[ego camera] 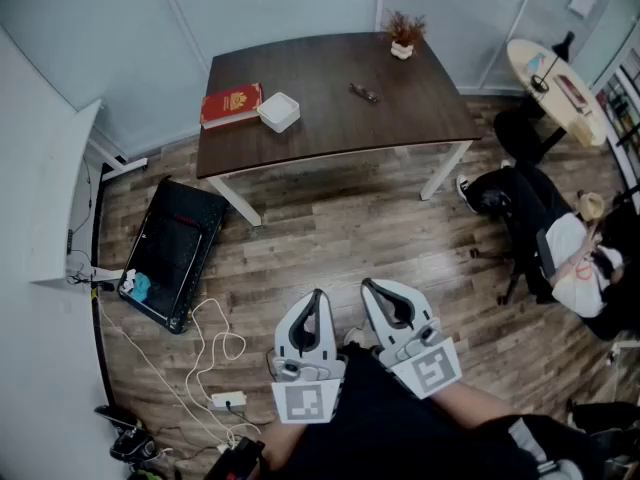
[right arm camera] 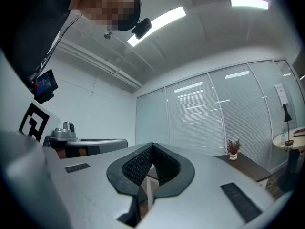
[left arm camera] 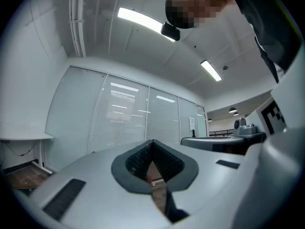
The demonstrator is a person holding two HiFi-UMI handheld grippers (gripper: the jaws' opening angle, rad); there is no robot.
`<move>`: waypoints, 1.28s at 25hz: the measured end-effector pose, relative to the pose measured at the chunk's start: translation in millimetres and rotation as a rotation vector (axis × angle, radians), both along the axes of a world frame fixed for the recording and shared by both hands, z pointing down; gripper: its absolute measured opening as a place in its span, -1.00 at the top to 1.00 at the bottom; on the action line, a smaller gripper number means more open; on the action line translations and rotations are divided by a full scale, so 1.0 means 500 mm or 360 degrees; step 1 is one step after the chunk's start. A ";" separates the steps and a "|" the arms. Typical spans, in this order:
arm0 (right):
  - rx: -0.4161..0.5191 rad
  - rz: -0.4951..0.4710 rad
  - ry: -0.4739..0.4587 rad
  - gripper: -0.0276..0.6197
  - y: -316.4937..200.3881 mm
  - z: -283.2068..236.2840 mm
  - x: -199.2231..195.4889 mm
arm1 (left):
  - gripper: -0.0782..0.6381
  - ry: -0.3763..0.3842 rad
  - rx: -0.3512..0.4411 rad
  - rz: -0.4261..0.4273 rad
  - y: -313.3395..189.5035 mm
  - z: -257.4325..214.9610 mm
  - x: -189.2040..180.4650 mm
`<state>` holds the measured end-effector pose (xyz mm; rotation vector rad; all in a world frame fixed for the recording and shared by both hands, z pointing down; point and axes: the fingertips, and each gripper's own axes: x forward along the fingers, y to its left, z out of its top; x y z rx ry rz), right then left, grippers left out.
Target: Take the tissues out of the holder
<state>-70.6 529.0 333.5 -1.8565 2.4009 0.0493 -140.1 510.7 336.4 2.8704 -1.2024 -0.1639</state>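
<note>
Hanging low in the head view, the left claw [ego camera: 316,298] and right claw [ego camera: 370,288] sit side by side above the wooden floor [ego camera: 340,228]. Both are pressed together at the tips, hold nothing and touch nothing. The dark surface [ego camera: 330,118] stands well apart at 12 o'clock. Toward its 10 o'clock corner lies a flat red box [ego camera: 231,105] with a white square box [ego camera: 279,111] just beside it; which of them holds the tissues cannot be told. A small dark object [ego camera: 363,92] lies near the middle and a potted plant [ego camera: 404,36] stands at the far edge. A black case [ego camera: 170,253] lies on the floor at 9 o'clock, a white cable [ego camera: 205,353] trails at 7 o'clock, and a seated person [ego camera: 560,253] is at 3 o'clock. Bare floor lies between the claws and the surface's near edge.

From the left gripper view, the left claw [left arm camera: 152,149] meets at its ribbed tips with nothing between, pointing at glass walls with blinds [left arm camera: 124,118].

From the right gripper view, the right claw [right arm camera: 151,149] is likewise closed tight and empty. The potted plant [right arm camera: 233,147] and a corner of the surface [right arm camera: 250,166] show at 3 o'clock, well apart.
</note>
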 end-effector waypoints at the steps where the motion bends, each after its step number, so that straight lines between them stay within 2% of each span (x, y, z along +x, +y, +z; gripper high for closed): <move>1: -0.0004 -0.0001 0.0003 0.89 0.001 0.001 0.002 | 0.79 0.0001 0.0003 0.0001 0.001 0.001 0.002; 6: -0.0008 0.0008 0.0022 0.89 0.013 0.000 0.016 | 0.79 -0.0007 -0.0003 -0.0001 0.014 0.006 0.011; 10: -0.0019 0.0044 -0.0024 0.89 0.019 0.010 0.035 | 0.79 -0.0032 -0.0026 0.0003 0.017 0.020 0.014; 18: -0.0023 0.0056 -0.0102 0.89 0.028 0.025 0.067 | 0.79 0.0005 -0.0063 -0.0089 0.014 0.023 -0.004; 23: -0.0081 0.0160 -0.0114 0.89 0.024 0.042 0.117 | 0.79 0.0029 -0.0069 -0.0129 0.006 0.011 -0.002; 32: -0.0014 0.0077 -0.0099 0.89 -0.010 0.030 0.110 | 0.79 0.0045 -0.0056 -0.0096 -0.054 0.013 0.035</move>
